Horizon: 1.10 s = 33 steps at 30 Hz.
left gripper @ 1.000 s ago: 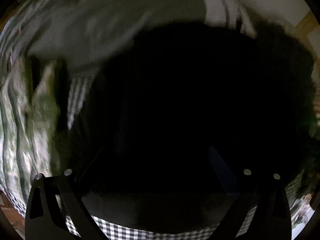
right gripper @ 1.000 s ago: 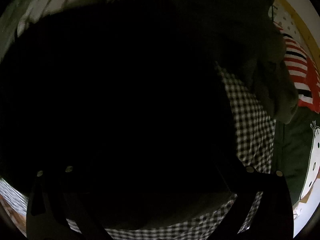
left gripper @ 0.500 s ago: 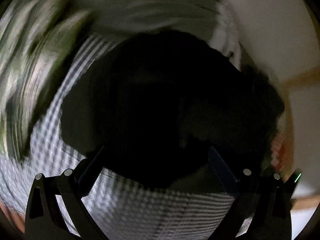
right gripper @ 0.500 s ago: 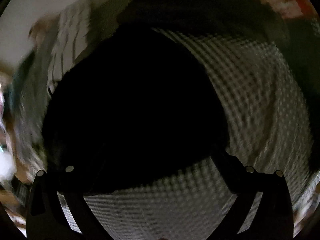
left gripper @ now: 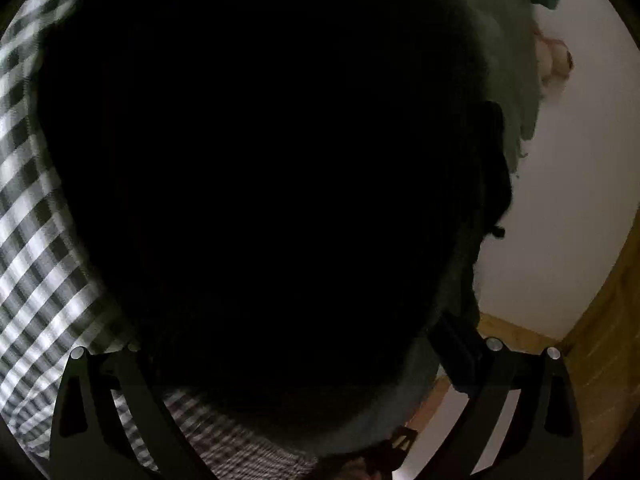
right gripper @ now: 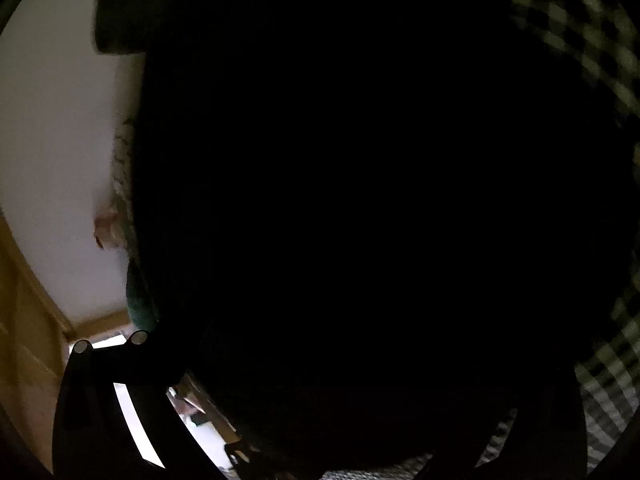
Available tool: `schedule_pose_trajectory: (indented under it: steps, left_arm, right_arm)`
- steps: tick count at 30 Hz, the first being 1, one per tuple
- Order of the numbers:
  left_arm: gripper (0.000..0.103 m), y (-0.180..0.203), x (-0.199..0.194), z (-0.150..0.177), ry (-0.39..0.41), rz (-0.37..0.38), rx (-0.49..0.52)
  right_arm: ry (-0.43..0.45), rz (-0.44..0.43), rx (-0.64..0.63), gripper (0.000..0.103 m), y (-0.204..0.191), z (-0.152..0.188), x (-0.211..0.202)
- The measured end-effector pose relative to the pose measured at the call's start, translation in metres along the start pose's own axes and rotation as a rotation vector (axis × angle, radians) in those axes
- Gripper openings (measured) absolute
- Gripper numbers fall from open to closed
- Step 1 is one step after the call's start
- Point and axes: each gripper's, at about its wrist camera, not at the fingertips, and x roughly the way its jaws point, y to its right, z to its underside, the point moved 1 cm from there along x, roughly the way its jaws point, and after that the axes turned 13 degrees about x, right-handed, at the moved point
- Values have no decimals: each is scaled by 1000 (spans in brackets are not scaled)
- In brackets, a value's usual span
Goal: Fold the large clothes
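A large black garment (left gripper: 260,168) fills almost the whole left wrist view and hides the gap between my left gripper's fingers (left gripper: 100,412). The same black garment (right gripper: 360,200) fills the right wrist view and covers the space between my right gripper's fingers (right gripper: 100,408). In both views the cloth hangs close to the lens, lifted off the bed. The fingertips are buried in the dark fabric, so I cannot see how the jaws stand.
A black-and-white checked bedsheet (left gripper: 36,248) shows at the left of the left wrist view and at the right of the right wrist view (right gripper: 600,32). A white wall (left gripper: 568,184) and wooden trim (left gripper: 600,328) lie beyond. A grey-green cloth (left gripper: 508,52) hangs behind.
Both grippers have swung upward with the black garment. The bed and other clothes have dropped out of view; the white wall and wooden trim have come in.
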Motion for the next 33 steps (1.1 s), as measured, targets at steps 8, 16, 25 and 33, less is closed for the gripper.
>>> schedule_pose_trajectory:
  steps: [8, 16, 25, 33]
  left_arm:
    - [58, -1, -3, -3, 17, -43, 31]
    - [40, 9, -22, -2, 17, -54, 48]
    - [38, -18, -89, 42, -42, -135, -13]
    - [58, -39, -77, 48, -78, -218, -41]
  right_arm:
    - [44, -91, 43, 52, 14, 10, -16]
    - [34, -169, 98, 37, 32, 29, -45]
    - [15, -48, 103, 36, 81, 58, -118]
    - [10, -6, 177, 71, 122, 48, -118]
